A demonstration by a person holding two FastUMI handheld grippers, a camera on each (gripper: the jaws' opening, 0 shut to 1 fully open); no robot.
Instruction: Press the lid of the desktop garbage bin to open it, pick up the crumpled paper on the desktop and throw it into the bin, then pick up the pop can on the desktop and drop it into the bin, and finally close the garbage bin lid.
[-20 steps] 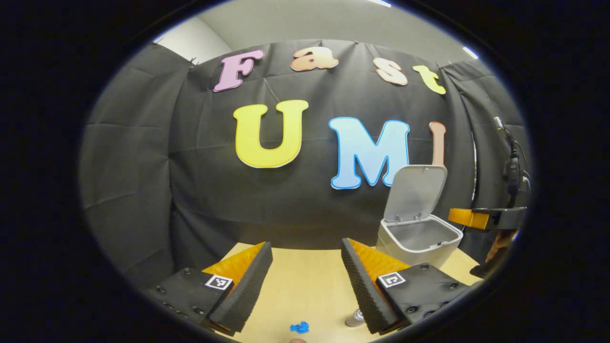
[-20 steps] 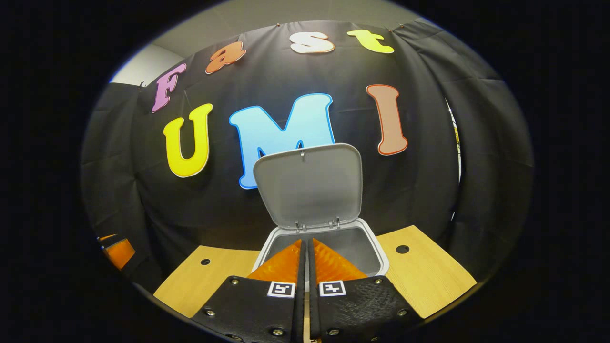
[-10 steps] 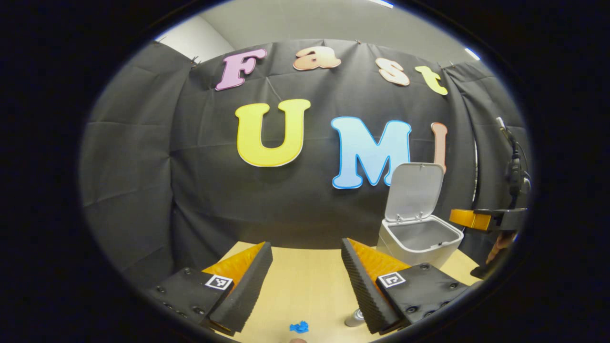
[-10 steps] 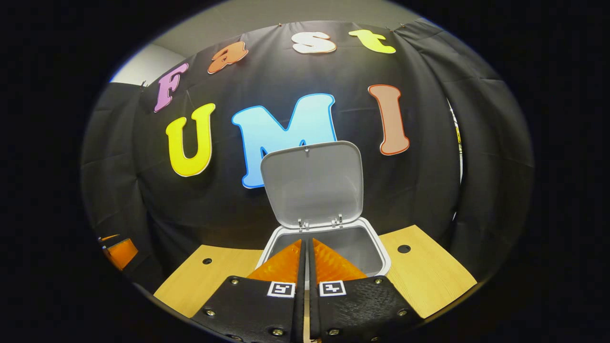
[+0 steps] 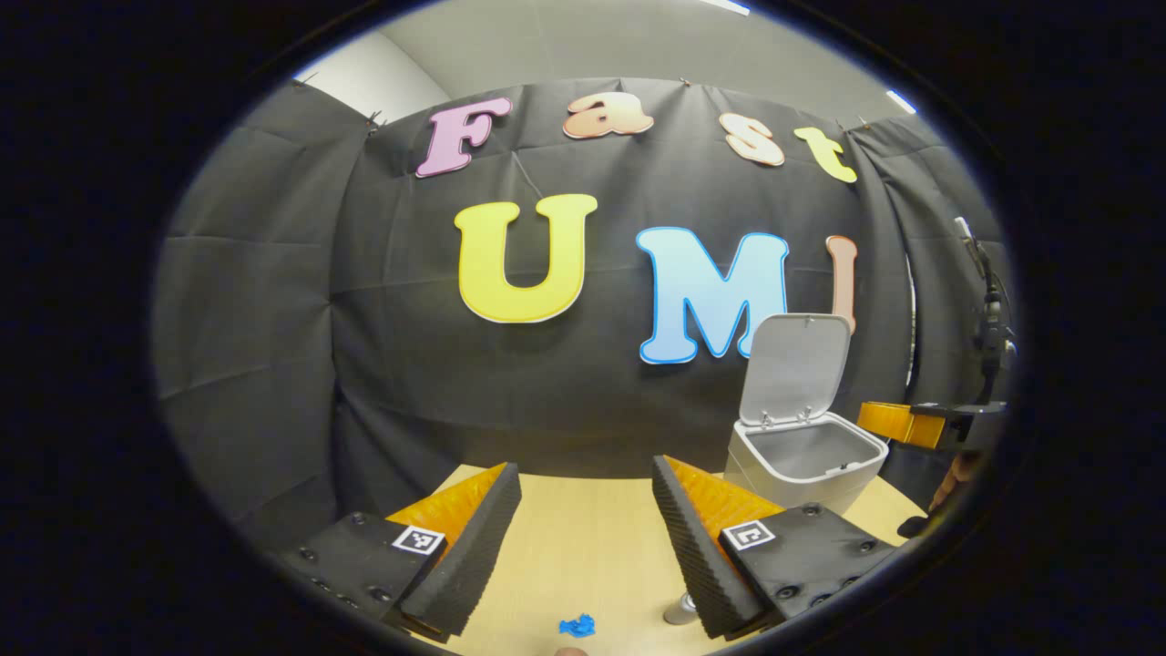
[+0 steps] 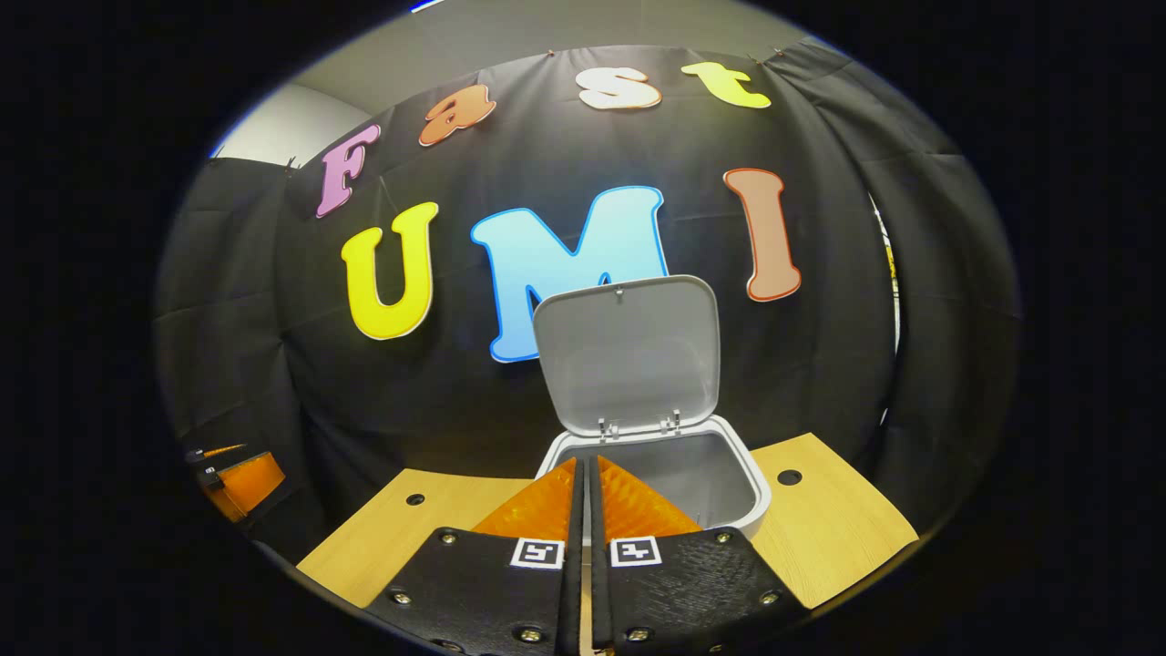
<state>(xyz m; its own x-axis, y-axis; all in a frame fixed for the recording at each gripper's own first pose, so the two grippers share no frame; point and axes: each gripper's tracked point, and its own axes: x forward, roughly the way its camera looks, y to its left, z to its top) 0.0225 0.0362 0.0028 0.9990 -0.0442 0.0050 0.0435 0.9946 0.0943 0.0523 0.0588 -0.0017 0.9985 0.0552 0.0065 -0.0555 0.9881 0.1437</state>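
- Standing open near the far right edge of the tabletop (image 5: 583, 538), the desktop garbage bin (image 5: 802, 465) had its lid (image 5: 794, 364) tipped up and back on its hinges, showing a grey inside with nothing to be seen in it.
- The left gripper (image 5: 583, 510) hung above the tabletop with its jaws wide apart and nothing between them.
- Crumpled blue paper (image 5: 576, 626) lay on the tabletop toward the near edge, below the gap between the left gripper's fingers.
- The pop can (image 5: 680, 610) sat just right of the paper, mostly hidden behind the left gripper's right finger; whether it stood or lay could not be told.
- The right gripper (image 6: 586, 483) had its jaws pressed together with nothing held, its tips just in front of the bin's near rim.
- In the left gripper view the right gripper appeared at the far right, beside the bin, with part of a hand (image 5: 947, 478) beneath it.
- Two small round holes (image 6: 789, 476) marked the tabletop, one on either side of the bin.
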